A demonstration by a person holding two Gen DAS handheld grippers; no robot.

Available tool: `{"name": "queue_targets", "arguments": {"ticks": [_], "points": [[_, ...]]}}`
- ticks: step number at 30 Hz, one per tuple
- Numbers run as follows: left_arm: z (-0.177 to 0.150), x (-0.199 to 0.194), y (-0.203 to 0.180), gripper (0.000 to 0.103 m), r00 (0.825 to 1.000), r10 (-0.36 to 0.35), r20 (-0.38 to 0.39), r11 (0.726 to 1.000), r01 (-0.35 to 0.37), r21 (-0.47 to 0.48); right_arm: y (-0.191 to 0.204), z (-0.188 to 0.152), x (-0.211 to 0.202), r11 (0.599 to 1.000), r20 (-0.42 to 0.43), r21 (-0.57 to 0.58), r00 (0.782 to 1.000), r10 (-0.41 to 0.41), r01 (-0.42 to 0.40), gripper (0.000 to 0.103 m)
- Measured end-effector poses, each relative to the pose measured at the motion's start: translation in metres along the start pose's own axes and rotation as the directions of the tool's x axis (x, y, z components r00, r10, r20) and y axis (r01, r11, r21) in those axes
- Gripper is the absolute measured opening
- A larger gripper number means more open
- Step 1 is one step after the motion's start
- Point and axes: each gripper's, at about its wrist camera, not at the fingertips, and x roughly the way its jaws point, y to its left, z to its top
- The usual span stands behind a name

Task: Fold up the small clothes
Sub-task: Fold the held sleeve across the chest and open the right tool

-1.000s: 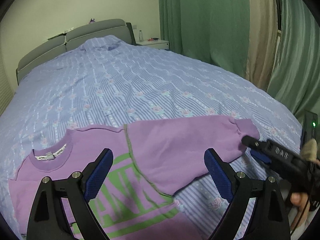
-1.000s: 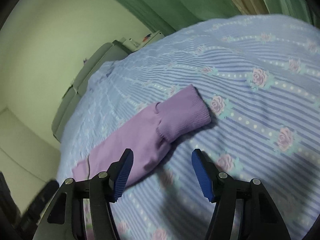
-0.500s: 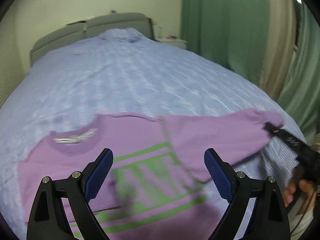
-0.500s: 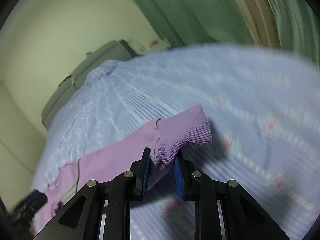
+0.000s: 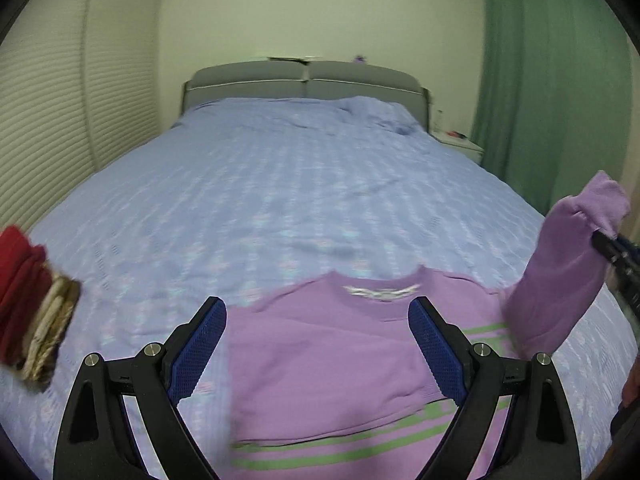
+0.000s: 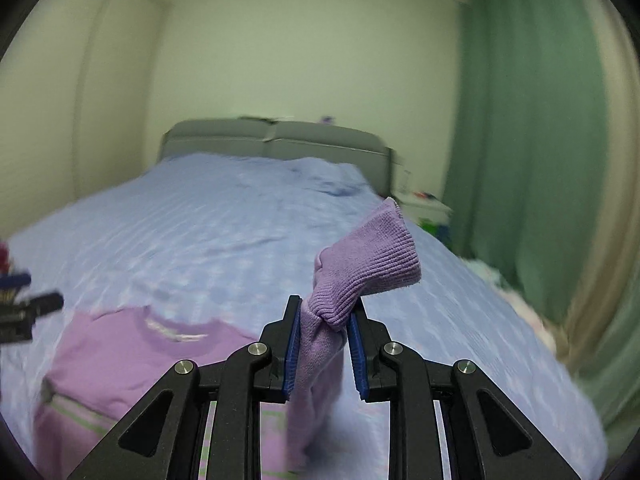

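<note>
Sleeve-fold step: right tool [image 6: 324, 350] clenched on sleeve cuff [image 6: 370, 264], lifted off bed [image 5: 280, 184]; left tool [image 5: 318, 344] released over sweater [image 5: 328, 356]. Next: carry cuff left across chest, lay flat.

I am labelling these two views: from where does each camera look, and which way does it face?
Left wrist: sits on the open left claw, facing the grey padded headboard over the purple knit sweatshirt.
Right wrist: sits on the right claw, shut on the sweatshirt's ribbed purple cuff, facing likewise.
Both show the sweatshirt, headboard and blue striped bedspread.
</note>
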Motion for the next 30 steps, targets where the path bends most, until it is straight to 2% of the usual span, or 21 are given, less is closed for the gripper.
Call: {"name": "queue_targets", "arguments": {"ticks": [3,7,12,16,17,18,20,24,27,30], "points": [[-0.011,-0.003,0.029,0.093,1.000,0.026,-0.012,0.999,-0.026,-0.020,0.056,-0.005,0.010,0.995,-0.050,-0.102,0.999,0.016,-0.021,0.023],[-0.027,0.002,0.055,0.093,0.997,0.060,-0.042,0.998,-0.061,-0.031,0.128,-0.024,0.033,0.971,-0.142,-0.212,0.987,0.078,-0.108,0.023],[-0.044,0.017,0.074,0.093,0.993,0.073,-0.097,0.996,-0.077,-0.041,0.174,-0.058,0.056,0.947,-0.262,-0.256,0.957,0.124,-0.193,0.023],[-0.053,0.023,0.082,0.093,0.990,0.082,-0.115,0.996,-0.086,-0.027,0.185,-0.071,0.067,0.946,-0.318,-0.239,0.938,0.138,-0.221,0.026],[-0.054,0.023,0.084,0.093,0.990,0.081,-0.114,0.996,-0.085,-0.027,0.184,-0.073,0.068,0.947,-0.332,-0.225,0.932,0.148,-0.231,0.036],[-0.055,0.023,0.086,0.093,0.991,0.078,-0.113,0.996,-0.082,-0.029,0.181,-0.074,0.067,0.948,-0.339,-0.209,0.927,0.160,-0.240,0.057],[-0.056,0.022,0.088,0.093,0.991,0.074,-0.112,0.996,-0.078,-0.032,0.179,-0.074,0.059,0.947,-0.317,-0.194,0.930,0.187,-0.256,0.075],[-0.059,0.026,0.085,0.093,0.992,0.045,-0.121,0.999,-0.048,-0.025,0.174,-0.072,0.022,0.927,-0.250,-0.210,0.933,0.257,-0.311,0.077],[-0.063,0.031,0.076,0.093,0.986,-0.056,-0.157,0.998,0.051,-0.034,0.159,-0.074,-0.007,0.927,-0.188,-0.220,0.946,0.266,-0.304,0.080],[-0.065,0.040,0.058,0.093,0.966,-0.173,-0.191,0.985,0.168,-0.043,0.125,-0.086,-0.019,0.951,-0.174,-0.169,0.958,0.230,-0.259,0.080]]}}
